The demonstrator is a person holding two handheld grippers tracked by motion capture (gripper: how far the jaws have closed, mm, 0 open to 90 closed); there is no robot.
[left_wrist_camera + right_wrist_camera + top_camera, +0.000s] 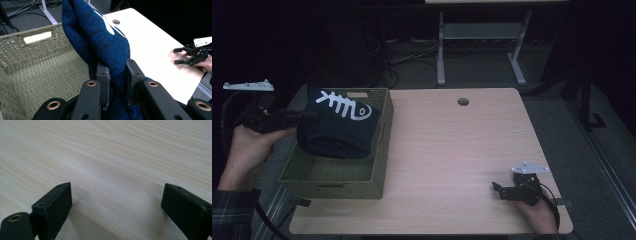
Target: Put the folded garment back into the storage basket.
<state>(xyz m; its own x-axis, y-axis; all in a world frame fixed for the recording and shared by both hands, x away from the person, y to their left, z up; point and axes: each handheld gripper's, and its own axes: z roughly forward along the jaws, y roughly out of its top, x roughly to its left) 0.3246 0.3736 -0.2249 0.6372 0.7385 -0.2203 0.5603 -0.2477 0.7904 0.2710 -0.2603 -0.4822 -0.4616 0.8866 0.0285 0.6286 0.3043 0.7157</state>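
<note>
One dark blue knitted sweater (339, 131) hangs clamped in the left gripper (117, 75) above the woven basket (334, 176), not yet released. The right gripper (498, 190) rests open and empty on the table (452, 150).

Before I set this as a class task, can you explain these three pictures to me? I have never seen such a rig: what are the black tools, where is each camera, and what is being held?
A person sits at a wooden table and holds a hand tool in each hand, each with two black jaws. One picture comes from a camera above the table. The other two come from cameras riding on the tools, looking along their jaws.

The left gripper is shut on a dark blue knitted garment with a white fishbone design, holding it over a woven green basket at the table's left edge.

The right gripper rests near the table's front right corner. Its jaws stand apart with only bare wood between them.
</note>
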